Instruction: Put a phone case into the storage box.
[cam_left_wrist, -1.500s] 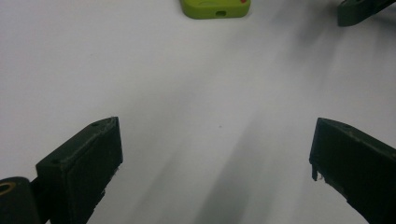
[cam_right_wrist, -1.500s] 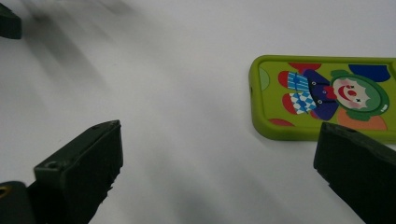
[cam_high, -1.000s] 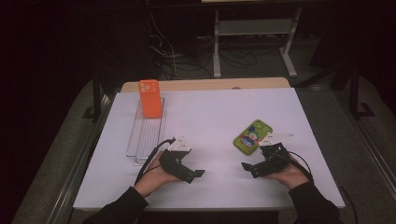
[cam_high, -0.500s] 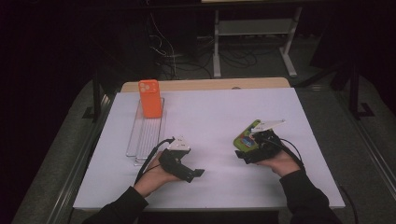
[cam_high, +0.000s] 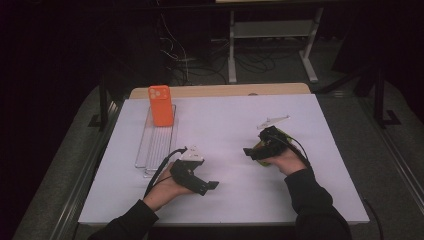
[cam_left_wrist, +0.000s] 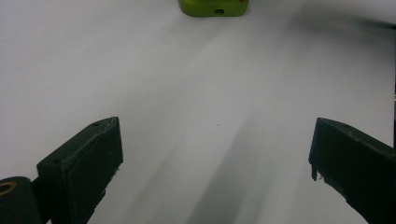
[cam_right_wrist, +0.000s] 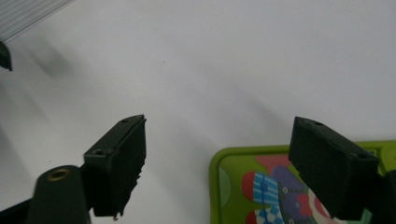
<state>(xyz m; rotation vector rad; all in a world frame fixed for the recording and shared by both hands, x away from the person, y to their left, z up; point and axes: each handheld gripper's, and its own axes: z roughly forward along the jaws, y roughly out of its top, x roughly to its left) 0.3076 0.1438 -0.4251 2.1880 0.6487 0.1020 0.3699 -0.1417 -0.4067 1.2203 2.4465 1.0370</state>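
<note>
Since the earlier frame my right claw (cam_high: 250, 151) has travelled up the desk (cam_high: 225, 120) and now hangs over the green phone case (cam_high: 262, 145), while my left claw (cam_high: 212, 186) has kept its place near the front edge. Left claw jaws stand wide with bare desk between them; in the left gripper view the green case's end (cam_left_wrist: 213, 7) lies well ahead. Right claw jaws have just been closing but are spread, and in the right gripper view the green case (cam_right_wrist: 243, 186) with its cartoon print lies under the right-hand jaw, its corner reaching into the gap, no pad pressing on it. Farther back at the left, the orange phone case (cam_high: 161, 105) stands on the clear ridged tray (cam_high: 156, 145)
</note>
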